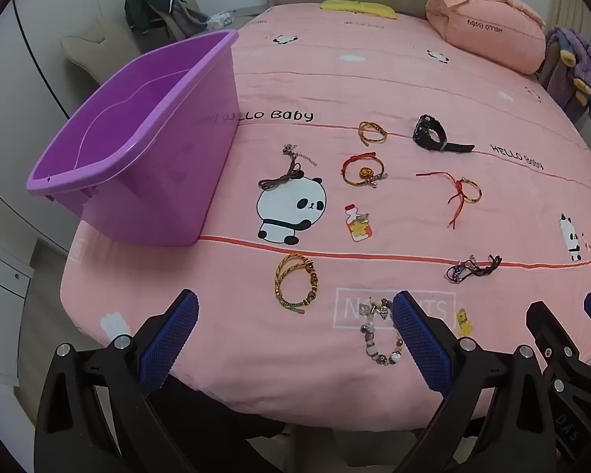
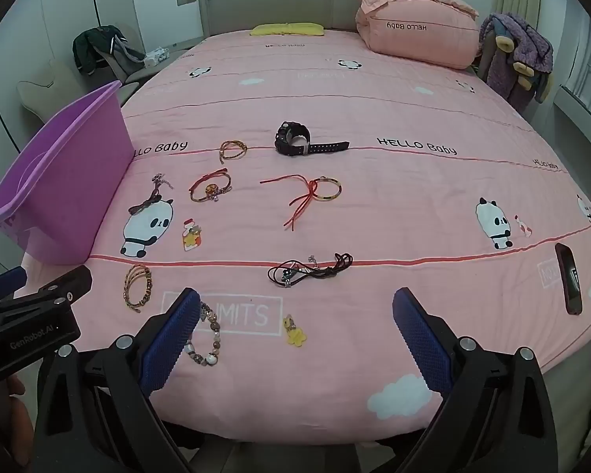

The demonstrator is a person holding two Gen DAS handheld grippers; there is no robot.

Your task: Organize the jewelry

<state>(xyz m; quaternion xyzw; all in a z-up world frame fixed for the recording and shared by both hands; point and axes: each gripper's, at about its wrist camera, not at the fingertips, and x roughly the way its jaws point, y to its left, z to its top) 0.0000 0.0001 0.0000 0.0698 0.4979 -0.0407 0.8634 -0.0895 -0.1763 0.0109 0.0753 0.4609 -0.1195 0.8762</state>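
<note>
Several pieces of jewelry lie spread on a pink bedspread (image 1: 374,79). A purple plastic bin (image 1: 145,138) stands on the bed's left side, empty as far as I see; it shows in the right wrist view too (image 2: 67,181). Nearest are a gold braided bracelet (image 1: 295,285), a beaded bracelet (image 1: 378,335) and a dark cord necklace (image 2: 311,270). Farther off lie a black watch (image 2: 295,140), a red-cord bangle (image 2: 315,193) and other bracelets. My left gripper (image 1: 295,339) is open above the near edge. My right gripper (image 2: 295,339) is open and empty beside it.
A dark phone (image 2: 569,278) lies at the bed's right edge. A pink pillow (image 2: 417,35) and a yellow cloth (image 2: 287,29) sit at the headboard. Clothes hang on chairs at the left (image 2: 98,49) and right (image 2: 520,59).
</note>
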